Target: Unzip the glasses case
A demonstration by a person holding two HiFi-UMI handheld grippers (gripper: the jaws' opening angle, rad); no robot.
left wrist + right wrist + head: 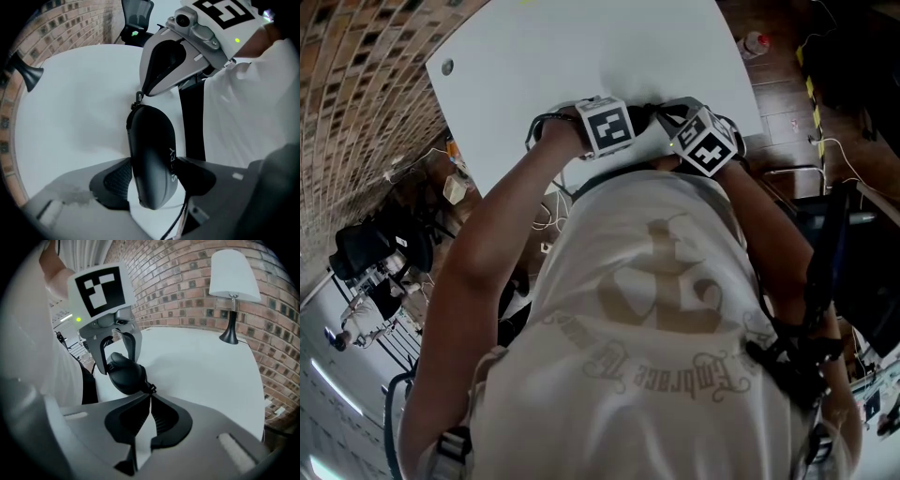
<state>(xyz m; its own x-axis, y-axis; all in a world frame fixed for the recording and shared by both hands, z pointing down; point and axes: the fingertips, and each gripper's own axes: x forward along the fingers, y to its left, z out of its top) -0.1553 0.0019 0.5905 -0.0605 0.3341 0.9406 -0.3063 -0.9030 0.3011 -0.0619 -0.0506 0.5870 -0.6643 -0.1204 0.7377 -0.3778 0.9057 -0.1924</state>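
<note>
A black hard glasses case [151, 154] is held just above the white table [70, 108], close to my torso. My left gripper [152, 179] is shut on the case's rounded end, one pad on each side. At the case's far end is the zipper pull [138, 98], with my right gripper [150, 397] shut on it. In the right gripper view the case [125, 373] sits just past the closed tips. From the head view only the two marker cubes, left [606, 127] and right [708, 142], show side by side at the table's near edge; the case is hidden.
A white-shaded lamp [233, 287] on a black base stands at the table's far edge by the brick wall [187, 282]. A black office chair [136, 18] is beyond the table. My white shirt [656, 309] presses against the near edge.
</note>
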